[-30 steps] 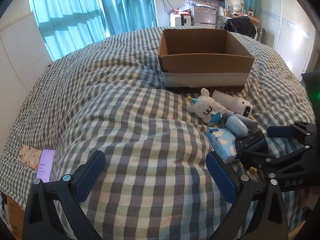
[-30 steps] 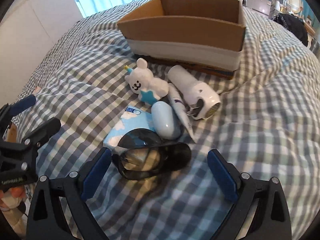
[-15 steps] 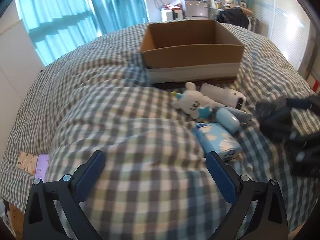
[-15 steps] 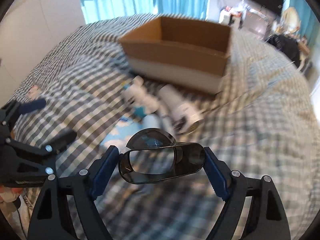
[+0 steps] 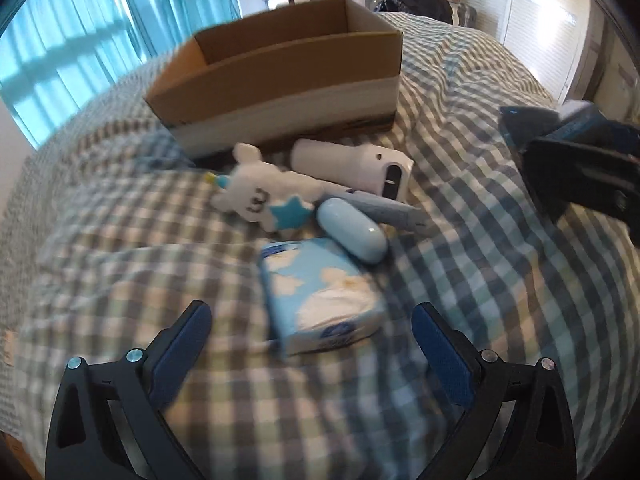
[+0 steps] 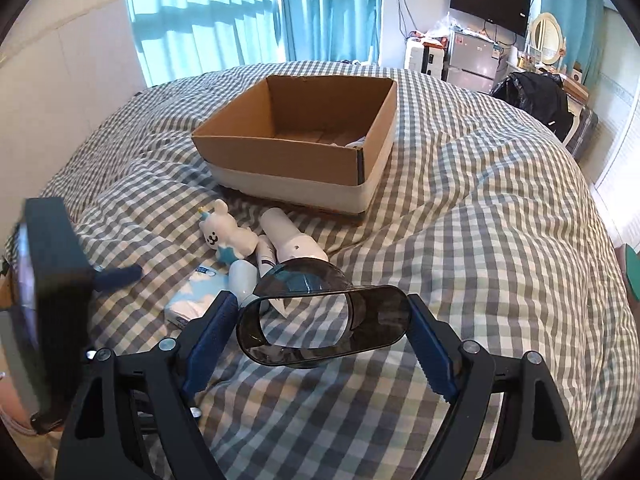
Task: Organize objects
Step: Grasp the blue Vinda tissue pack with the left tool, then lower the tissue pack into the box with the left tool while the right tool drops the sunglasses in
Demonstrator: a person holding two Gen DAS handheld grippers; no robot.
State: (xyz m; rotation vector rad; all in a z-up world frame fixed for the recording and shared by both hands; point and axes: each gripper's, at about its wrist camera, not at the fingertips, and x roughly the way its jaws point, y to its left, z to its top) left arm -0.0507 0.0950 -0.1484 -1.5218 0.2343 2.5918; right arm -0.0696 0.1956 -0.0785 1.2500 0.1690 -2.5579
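1. Since 1 second earlier, the right gripper (image 6: pixel 322 332) had closed its jaws onto the dark goggles (image 6: pixel 324 326) and lifted them off the checked bedspread (image 6: pixel 500 240).
2. Its pads pressed both goggle ends.
3. Left gripper (image 5: pixel 312 334) gaped empty, just near of the tissue pack (image 5: pixel 320 296).
4. Farther off sat the cardboard box (image 6: pixel 296 160).

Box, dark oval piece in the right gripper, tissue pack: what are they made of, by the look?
Box: brown cardboard, matte, cut edges showing; a whitish band wraps its lower walls, perhaps tape or paper.
Dark oval piece: probably smoked translucent plastic, glossy; the checked cover shows through it.
Tissue pack: likely thin printed plastic film, slightly shiny and wrinkled, soft contents; blurred, so unsure.
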